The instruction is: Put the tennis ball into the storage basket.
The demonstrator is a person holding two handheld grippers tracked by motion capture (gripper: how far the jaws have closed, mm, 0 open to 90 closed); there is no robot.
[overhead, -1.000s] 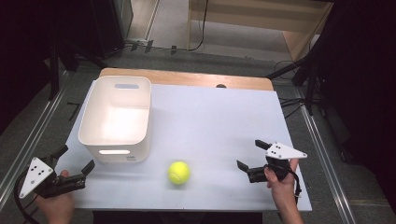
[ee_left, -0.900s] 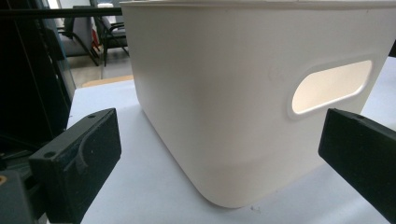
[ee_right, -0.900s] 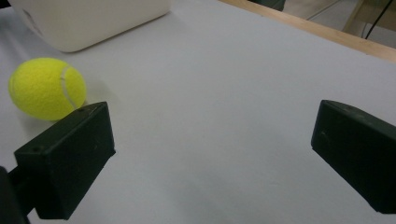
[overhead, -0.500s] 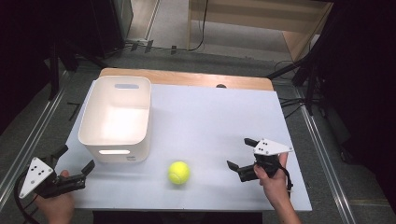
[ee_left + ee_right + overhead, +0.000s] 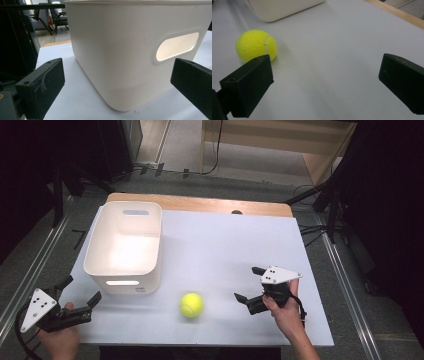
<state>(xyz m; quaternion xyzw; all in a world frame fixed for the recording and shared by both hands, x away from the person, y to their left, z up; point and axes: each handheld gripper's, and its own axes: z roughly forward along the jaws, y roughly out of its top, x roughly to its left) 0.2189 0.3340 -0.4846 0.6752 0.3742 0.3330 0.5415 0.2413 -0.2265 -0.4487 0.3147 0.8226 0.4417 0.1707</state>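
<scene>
A yellow tennis ball (image 5: 191, 304) (image 5: 256, 45) rests on the white table top (image 5: 225, 250) near the front edge. My right gripper (image 5: 248, 284) (image 5: 324, 82) is open a short way to the ball's right, jaws pointing left, with nothing between them. In the right gripper view the ball lies just beyond the left jaw. A white plastic bin (image 5: 125, 246) (image 5: 135, 50) with handle slots stands at the left of the table. My left gripper (image 5: 80, 289) (image 5: 117, 82) is open at the front left corner, facing the bin's near wall, holding nothing.
A wooden strip (image 5: 200, 204) runs along the table's far edge. Metal rails (image 5: 35, 265) flank the table on the floor at both sides. Open white surface lies between the bin and the right gripper.
My right gripper has moved left and slightly toward the front, closing the distance to the ball. The left gripper, ball and bin have stayed put.
</scene>
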